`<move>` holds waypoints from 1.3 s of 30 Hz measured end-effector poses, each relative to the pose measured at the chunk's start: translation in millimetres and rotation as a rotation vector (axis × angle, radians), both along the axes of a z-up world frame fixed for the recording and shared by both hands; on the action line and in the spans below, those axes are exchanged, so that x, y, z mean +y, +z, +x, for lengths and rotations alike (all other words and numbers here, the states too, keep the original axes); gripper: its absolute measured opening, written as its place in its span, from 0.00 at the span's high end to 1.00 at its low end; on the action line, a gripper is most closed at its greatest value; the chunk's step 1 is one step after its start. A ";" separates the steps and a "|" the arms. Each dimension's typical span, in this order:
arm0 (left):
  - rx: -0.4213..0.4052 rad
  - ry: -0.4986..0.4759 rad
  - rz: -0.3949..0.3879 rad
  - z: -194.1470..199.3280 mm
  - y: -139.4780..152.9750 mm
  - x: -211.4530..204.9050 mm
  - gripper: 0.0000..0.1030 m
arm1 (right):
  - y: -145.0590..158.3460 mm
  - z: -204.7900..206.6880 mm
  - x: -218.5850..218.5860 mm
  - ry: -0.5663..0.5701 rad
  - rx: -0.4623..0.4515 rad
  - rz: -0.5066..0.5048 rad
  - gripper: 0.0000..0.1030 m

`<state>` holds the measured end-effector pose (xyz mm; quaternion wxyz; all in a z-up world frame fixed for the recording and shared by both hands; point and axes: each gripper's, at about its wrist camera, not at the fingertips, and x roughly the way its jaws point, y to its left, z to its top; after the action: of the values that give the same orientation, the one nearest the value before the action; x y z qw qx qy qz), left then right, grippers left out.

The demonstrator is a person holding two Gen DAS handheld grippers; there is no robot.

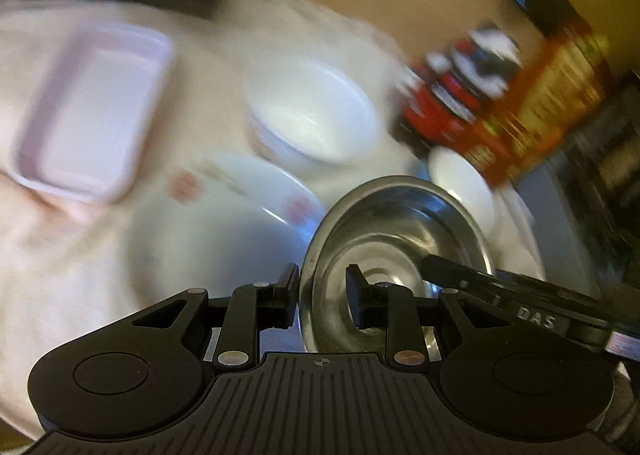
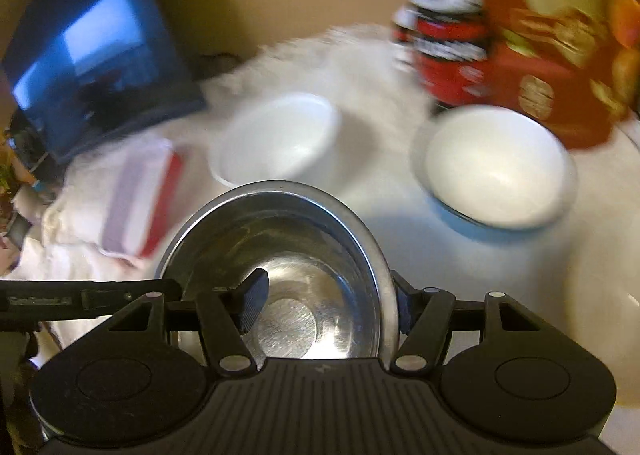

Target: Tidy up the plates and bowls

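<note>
A steel bowl [image 1: 396,231] is held by both grippers. My left gripper [image 1: 322,291] is shut on its left rim, one finger outside and one inside. My right gripper [image 2: 328,305] is shut on its right rim [image 2: 384,275] the same way. The other gripper's finger shows at the bowl's far side in each view. Below the bowl lies a white plate with red flowers [image 1: 224,223]. A white bowl [image 1: 316,111] sits beyond it, also in the right wrist view [image 2: 280,135]. A white bowl with a blue outside [image 2: 496,167] sits to the right.
A pink rectangular tray [image 1: 92,111] lies on the white cloth [image 1: 60,255] at left. A red can [image 2: 444,27] and an orange box [image 2: 560,15] stand at the back right. A blue-lit screen [image 2: 96,55] stands at the back left. Both views are motion-blurred.
</note>
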<state>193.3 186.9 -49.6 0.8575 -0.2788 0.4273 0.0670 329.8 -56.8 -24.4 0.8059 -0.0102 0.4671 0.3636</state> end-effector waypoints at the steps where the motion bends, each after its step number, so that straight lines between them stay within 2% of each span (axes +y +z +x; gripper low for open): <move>1: 0.005 0.035 0.011 -2.3 0.2 11.8 0.72 | -2.0 -0.3 14.7 0.023 -0.005 -0.002 0.37; 6: 0.038 0.149 0.055 -11.2 -14.5 60.8 0.72 | -27.2 1.9 82.3 0.094 0.046 -0.043 0.38; 9: 0.073 0.167 0.085 -11.9 -27.5 76.2 0.74 | -37.6 -2.7 103.5 0.111 0.014 -0.083 0.38; 11: 0.080 0.164 0.114 -11.1 -33.0 79.4 0.78 | -40.6 -4.7 111.3 0.120 -0.029 -0.109 0.38; 14: 0.096 0.156 0.168 -13.0 -35.5 76.9 0.79 | -42.1 -1.8 113.3 0.130 -0.053 -0.122 0.38; 16: 0.113 0.140 0.237 -9.6 -37.5 72.3 0.70 | -40.8 -0.6 111.9 0.133 -0.065 -0.118 0.37; 17: 0.118 0.129 0.242 -8.0 -39.7 71.5 0.65 | -38.9 -1.1 108.9 0.130 -0.086 -0.120 0.36; 21: 0.145 0.131 0.201 -1.6 -50.8 76.2 0.61 | -32.7 -3.6 99.4 0.111 -0.181 -0.132 0.30; 23: 0.154 0.147 0.156 2.2 -56.7 81.3 0.61 | -36.1 -0.7 95.8 0.096 -0.176 -0.142 0.28; 26: 0.157 0.158 0.097 6.6 -65.3 86.8 0.66 | -47.3 6.9 89.4 0.064 -0.101 -0.150 0.28; 30: 0.160 0.146 0.015 12.2 -76.8 87.2 0.67 | -67.9 16.5 84.8 0.082 0.127 -0.101 0.27; 31: 0.167 0.147 0.020 14.4 -77.7 85.4 0.67 | -70.0 14.9 84.1 0.080 0.150 -0.096 0.25; 35: 0.196 0.165 0.005 13.6 -77.1 81.4 0.68 | -69.1 9.9 84.6 0.103 0.143 -0.119 0.25; 39: 0.216 0.160 -0.017 15.4 -77.1 77.0 0.61 | -66.0 9.5 79.1 0.099 0.163 -0.123 0.25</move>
<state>208.7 264.0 -126.7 0.7961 -0.3103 0.4940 0.1611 339.3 22.3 -90.4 0.7441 -0.0529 0.5516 0.3731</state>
